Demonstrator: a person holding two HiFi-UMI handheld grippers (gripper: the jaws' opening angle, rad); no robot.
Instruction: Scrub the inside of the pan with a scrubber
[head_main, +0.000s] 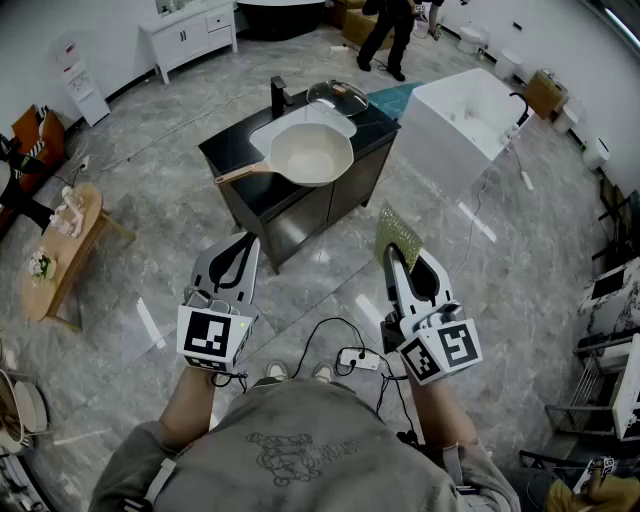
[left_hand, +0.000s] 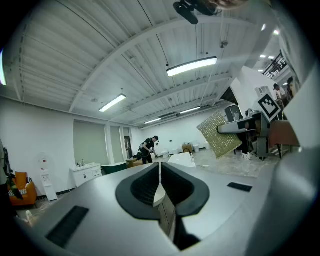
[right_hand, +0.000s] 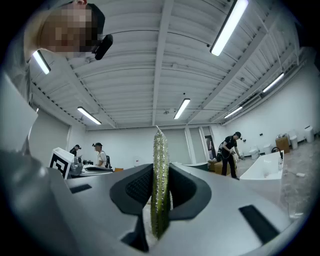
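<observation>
Scrubber (head_main: 397, 232) up in the right claw (head_main: 393, 252), and it's a firm pinch. The right gripper view shows both pads pressed flat on the green-gold sheet, which stands edge-on between them with its top poking well clear of the tips. Left claw (head_main: 243, 240) is closed too, jaws together with nothing between them, as the left gripper view makes plain.

Now the pan (head_main: 312, 155): it's on the dark table (head_main: 255, 195), roughly mid-top, cream inside facing up and nothing in it. A glass lid (head_main: 338, 97) lies behind it toward the far right corner, and a black tap (head_main: 281, 97) stands at the far edge.

Here's the relation that matters. The pan lies straight ahead of the person and well apart from both claws, with open floor (head_main: 320, 290) in between, and it lines up about midway between the two. Its long axis runs across: the wooden handle (head_main: 240, 174) points out toward the table's left corner, on the left claw's side, while the bowl sits toward the right claw.

By my reading, that suits a split. The empty left claw steadies the handle and the right one brings the scrubber down into the bowl, but both have the whole gap to close first.
</observation>
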